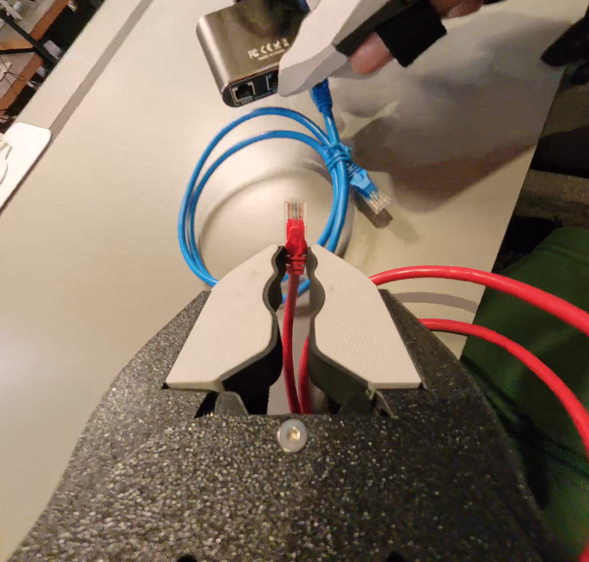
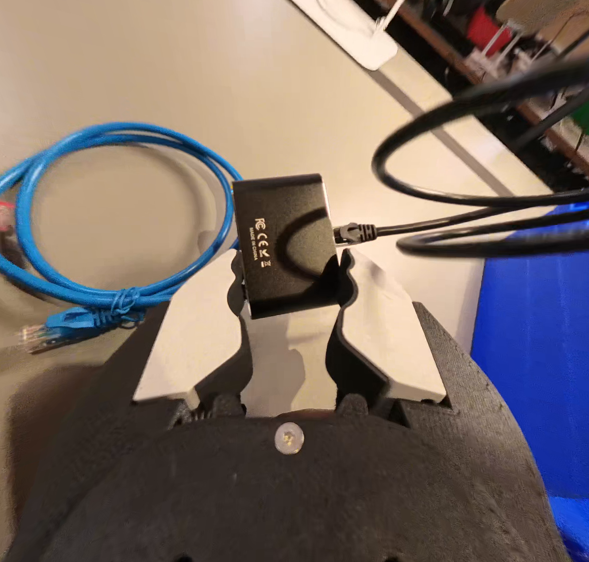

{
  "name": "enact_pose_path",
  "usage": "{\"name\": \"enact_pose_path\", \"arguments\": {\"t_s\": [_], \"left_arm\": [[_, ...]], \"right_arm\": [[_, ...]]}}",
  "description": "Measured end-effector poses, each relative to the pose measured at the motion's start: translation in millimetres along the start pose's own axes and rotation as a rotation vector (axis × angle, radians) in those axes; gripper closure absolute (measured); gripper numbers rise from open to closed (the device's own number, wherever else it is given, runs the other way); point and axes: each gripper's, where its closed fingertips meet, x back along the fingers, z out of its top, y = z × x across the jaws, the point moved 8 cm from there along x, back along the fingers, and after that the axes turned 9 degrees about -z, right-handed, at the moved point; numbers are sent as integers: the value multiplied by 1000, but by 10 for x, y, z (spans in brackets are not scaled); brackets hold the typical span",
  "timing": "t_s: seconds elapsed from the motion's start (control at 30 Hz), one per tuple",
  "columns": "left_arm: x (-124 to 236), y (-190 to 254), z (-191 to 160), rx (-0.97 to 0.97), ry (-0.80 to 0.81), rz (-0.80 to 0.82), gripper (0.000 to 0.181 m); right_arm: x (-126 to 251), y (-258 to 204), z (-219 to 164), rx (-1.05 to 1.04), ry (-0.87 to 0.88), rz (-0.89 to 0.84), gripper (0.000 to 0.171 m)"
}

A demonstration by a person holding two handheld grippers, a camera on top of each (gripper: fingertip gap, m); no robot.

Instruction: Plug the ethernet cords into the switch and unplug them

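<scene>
Left gripper (image 1: pixel 295 253): jaws clamped on the red cord (image 1: pixel 294 261) just behind its plug, clear plug tip sticking out fwd past the fingertips, pointing toward the switch (image 1: pixel 245 52) but well short of it; rest of the red cord loops out to the right, off the edge of the surface (image 1: pixel 95 196). Right gripper (image 2: pixel 288 272): jaws closed on the short sides of the switch (image 2: pixel 283 244), holding it w/ its printed face up. In the left wrist view two ports show on the switch's near face, the left one open; the right one is partly hidden behind the right gripper's finger, can't tell if it's filled. Black cord (image 2: pixel 355 231) is plugged into the switch's opposite side, its slack looping up and right, above a blue bin (image 2: pixel 526 355). Blue cord (image 1: pixel 261 170) lies coiled and tied on the surface btwn the switch and the left gripper; one plug lies loose on the surface, the other end runs up under the right gripper's finger, near the switch. Green fabric (image 1: pixel 541 339) off the surface edge, right.
</scene>
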Motion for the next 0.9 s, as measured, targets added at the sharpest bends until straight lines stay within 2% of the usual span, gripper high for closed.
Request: {"name": "enact_pose_path", "arguments": {"t_s": [0.27, 0.53, 0.9], "left_arm": [[386, -189, 94, 69, 113, 105, 169], [289, -288, -52, 48, -12, 195, 169], [212, -309, -151, 30, -146, 208, 169]], "right_arm": [[155, -250, 301, -21, 202, -33, 113], [154, -716, 434, 19, 191, 3, 113], [133, -957, 441, 88, 176, 1, 113]]}}
